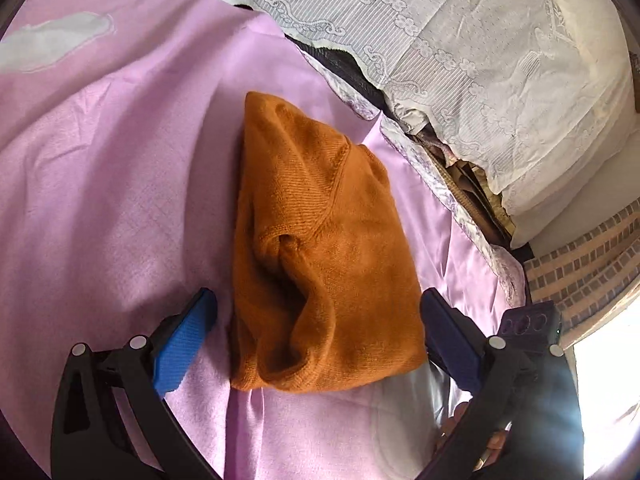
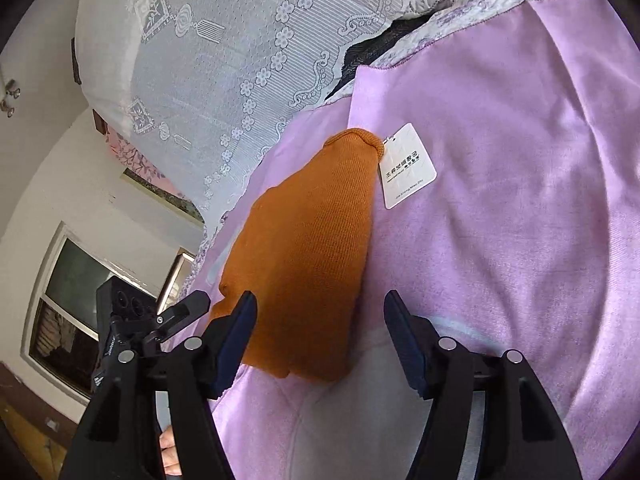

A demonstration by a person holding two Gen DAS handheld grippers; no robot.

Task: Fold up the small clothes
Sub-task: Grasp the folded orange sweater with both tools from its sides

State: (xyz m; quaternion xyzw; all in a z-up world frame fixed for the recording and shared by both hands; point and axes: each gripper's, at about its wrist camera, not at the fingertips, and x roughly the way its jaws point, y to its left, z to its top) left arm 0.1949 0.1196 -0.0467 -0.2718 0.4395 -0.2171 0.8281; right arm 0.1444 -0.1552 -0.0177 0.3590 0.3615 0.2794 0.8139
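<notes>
An orange knitted garment lies folded into a compact bundle on the pink blanket. It also shows in the right wrist view, with a white paper hang tag at its far end. My left gripper is open, its blue pads on either side of the bundle's near end, holding nothing. My right gripper is open too, hovering over the bundle's near end, empty. The other gripper's black body shows at the left of the right wrist view.
A white lace cover drapes over bedding along the far side. A floral sheet edge borders the blanket. A window and white wall stand to the left in the right wrist view.
</notes>
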